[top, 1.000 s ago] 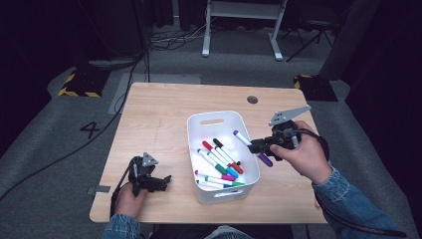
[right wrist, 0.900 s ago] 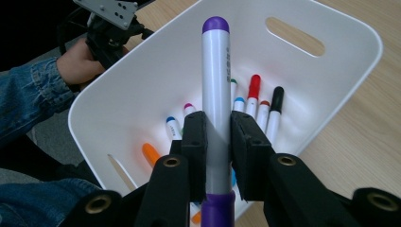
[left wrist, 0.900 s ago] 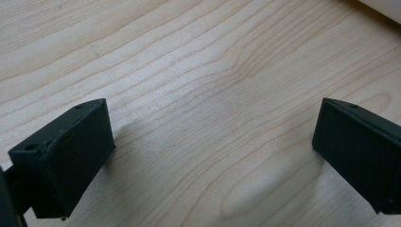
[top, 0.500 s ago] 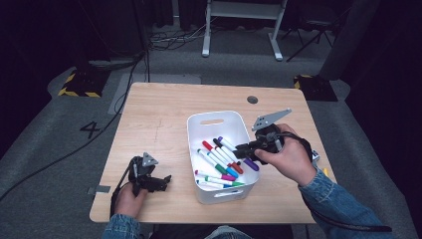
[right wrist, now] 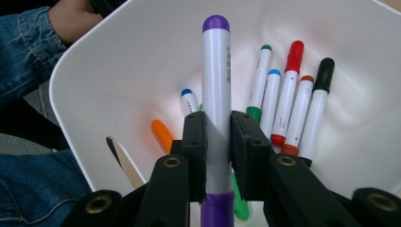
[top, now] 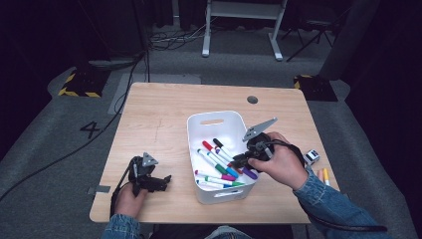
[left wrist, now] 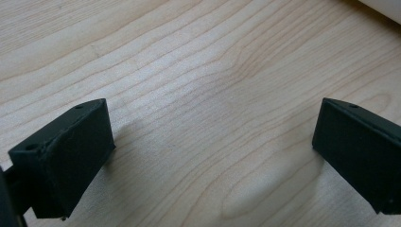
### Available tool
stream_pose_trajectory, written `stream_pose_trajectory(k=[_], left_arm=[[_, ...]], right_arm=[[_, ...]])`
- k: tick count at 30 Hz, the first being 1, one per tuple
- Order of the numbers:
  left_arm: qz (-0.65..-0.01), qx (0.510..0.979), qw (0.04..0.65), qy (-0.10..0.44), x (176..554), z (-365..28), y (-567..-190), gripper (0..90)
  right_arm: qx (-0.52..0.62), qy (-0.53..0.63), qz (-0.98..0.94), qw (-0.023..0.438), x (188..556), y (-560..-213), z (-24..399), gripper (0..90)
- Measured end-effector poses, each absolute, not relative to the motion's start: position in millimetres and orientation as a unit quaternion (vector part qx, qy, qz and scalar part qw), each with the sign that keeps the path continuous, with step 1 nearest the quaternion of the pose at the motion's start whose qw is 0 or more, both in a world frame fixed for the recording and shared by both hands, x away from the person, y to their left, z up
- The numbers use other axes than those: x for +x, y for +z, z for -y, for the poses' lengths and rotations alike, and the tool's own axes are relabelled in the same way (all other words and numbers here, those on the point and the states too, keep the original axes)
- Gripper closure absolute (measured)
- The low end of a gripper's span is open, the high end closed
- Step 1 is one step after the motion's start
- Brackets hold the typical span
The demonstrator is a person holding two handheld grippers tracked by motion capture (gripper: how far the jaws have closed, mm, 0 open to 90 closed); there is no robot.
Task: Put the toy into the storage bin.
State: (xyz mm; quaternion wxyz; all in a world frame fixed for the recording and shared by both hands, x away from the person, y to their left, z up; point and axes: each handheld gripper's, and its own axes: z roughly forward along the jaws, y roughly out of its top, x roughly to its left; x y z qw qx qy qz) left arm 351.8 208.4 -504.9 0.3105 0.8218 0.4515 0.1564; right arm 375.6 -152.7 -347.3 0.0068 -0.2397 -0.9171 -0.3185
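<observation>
Down and inward comes the right gripper (top: 242,162), now over the bin (top: 211,121), fingers pinching a purple marker (right wrist: 215,71) at mid-barrel so it hangs clear to drop among the others. White barrel, purple cap. Beside the bin, the left gripper (top: 161,180) rests on the worktop (top: 159,109), fingers spread, empty.

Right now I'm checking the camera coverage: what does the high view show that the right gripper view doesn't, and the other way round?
High view alone: the left tool resting on the wooden table, plus loose markers beside the bin. Right gripper view alone: the pads clamped on the purple marker's white barrel. Both: the white bin of markers and the right tool holding the purple marker over it.
</observation>
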Motion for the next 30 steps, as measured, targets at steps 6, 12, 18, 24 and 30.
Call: stream_pose_trajectory(k=[6,12,18,24,30], left_arm=[[-0.452,0.821,0.311,0.158,351.8,-208.2,-505.1,0.0],[-0.452,0.822,0.310,0.156,351.8,-208.4,-504.8,0.0],[-0.452,0.822,0.311,0.156,351.8,-208.4,-504.9,0.0],[-0.452,0.821,0.311,0.158,351.7,-208.3,-505.1,0.0],[-0.451,0.822,0.310,0.156,351.8,-208.5,-504.8,0.0]], right_arm=[[-0.224,-0.309,0.924,0.006,378.7,-358.4,147.5,77.2],[-0.219,-0.286,0.933,0.006,378.8,-366.9,140.4,77.2],[-0.215,-0.271,0.938,0.008,377.8,-373.3,134.5,77.0],[-0.211,-0.335,0.918,-0.016,372.6,-365.1,134.4,42.8],[-0.234,-0.388,0.891,-0.044,373.0,-334.5,165.4,43.2]])
